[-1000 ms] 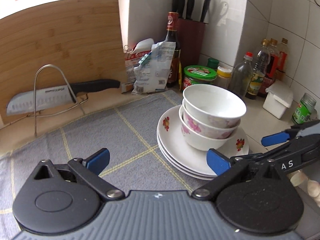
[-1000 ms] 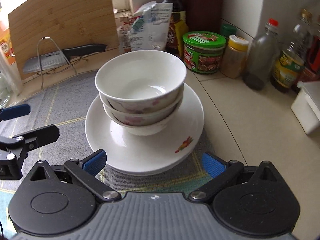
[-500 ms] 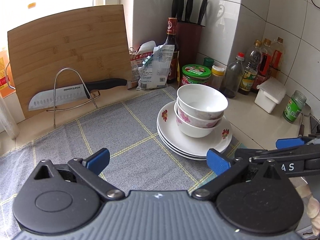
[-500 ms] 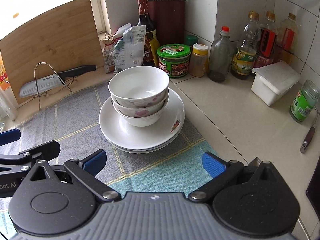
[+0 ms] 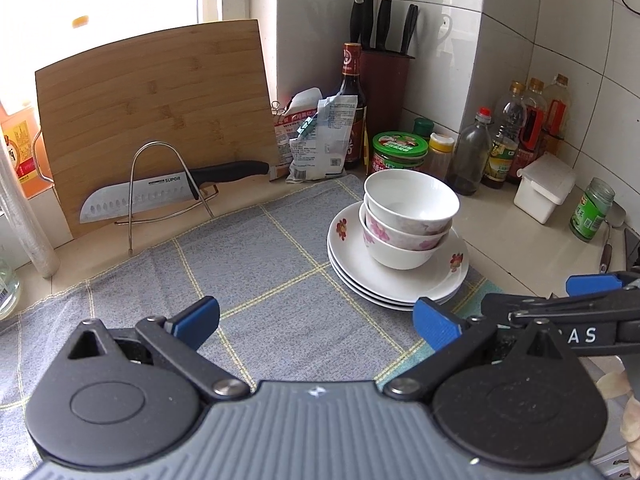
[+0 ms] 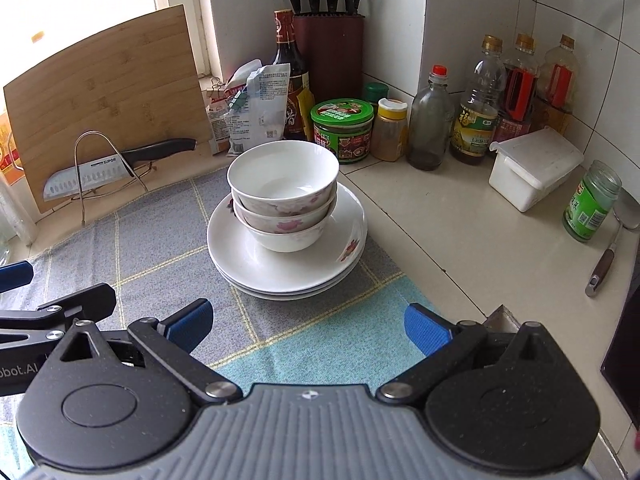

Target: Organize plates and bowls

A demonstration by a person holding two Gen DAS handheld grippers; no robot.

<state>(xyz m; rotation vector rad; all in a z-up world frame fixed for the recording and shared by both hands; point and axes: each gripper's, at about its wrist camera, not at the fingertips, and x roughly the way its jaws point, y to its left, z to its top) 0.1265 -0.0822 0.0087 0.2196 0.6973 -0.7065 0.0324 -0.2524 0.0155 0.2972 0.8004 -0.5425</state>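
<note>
Three nested white floral bowls (image 5: 410,216) (image 6: 282,196) stand on a stack of three white floral plates (image 5: 416,280) (image 6: 256,260) on a grey checked cloth (image 5: 248,264) (image 6: 160,240). My left gripper (image 5: 316,324) is open and empty, held back from the stack to its near left. My right gripper (image 6: 306,330) is open and empty, held back in front of the stack. Each gripper shows at the edge of the other's view.
A bamboo cutting board (image 5: 156,116) and a knife on a wire rack (image 5: 160,196) stand at the back left. A knife block (image 6: 328,52), a dark sauce bottle (image 6: 290,84), jars, oil bottles, a white box (image 6: 534,168) and a green jar (image 6: 592,200) line the wall.
Both grippers have pulled back and up from the stack, which now looks smaller and farther. The bowls and plates have not moved.
</note>
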